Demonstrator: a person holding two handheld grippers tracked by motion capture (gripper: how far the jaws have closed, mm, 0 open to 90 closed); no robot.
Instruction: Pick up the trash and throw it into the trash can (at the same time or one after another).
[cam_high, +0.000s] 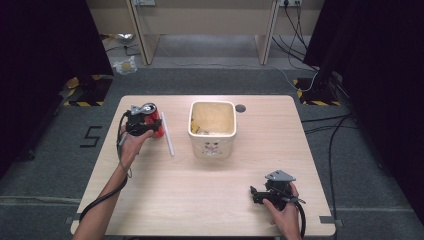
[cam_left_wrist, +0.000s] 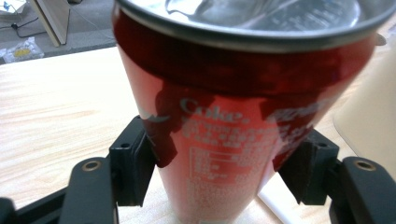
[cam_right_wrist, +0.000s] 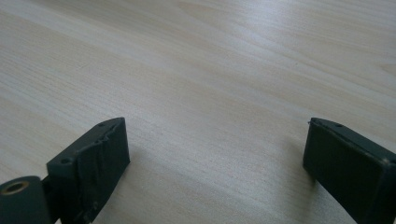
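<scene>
Straddling a red cola can (cam_left_wrist: 233, 140), the left hand-held gripper (cam_high: 142, 122) had its two jaws on either side of the can's lower body. The left pad looked to be at the can's wall, while the right pad seemed just short of it, so the jaws read as apart, not yet clamped. The can stood upright on the table (cam_high: 200, 200), long axis vertical, straight ahead of that gripper at twelve o'clock between the jaws; any squeeze would meet its round sides. In the high view the can sat toward the table's ten o'clock, with a white straw-like stick (cam_high: 167, 134) lying just beside it at its three o'clock, and a cream bin (cam_high: 212, 145) farther that way near the table's centre. The left hand was by far the nearer to the can. The right hand-held gripper (cam_high: 257, 194) rested at the table's five o'clock, well apart, jaws wide over bare wood. The left gripper view showed the can's label and silver rim; the high view showed its surroundings.
</scene>
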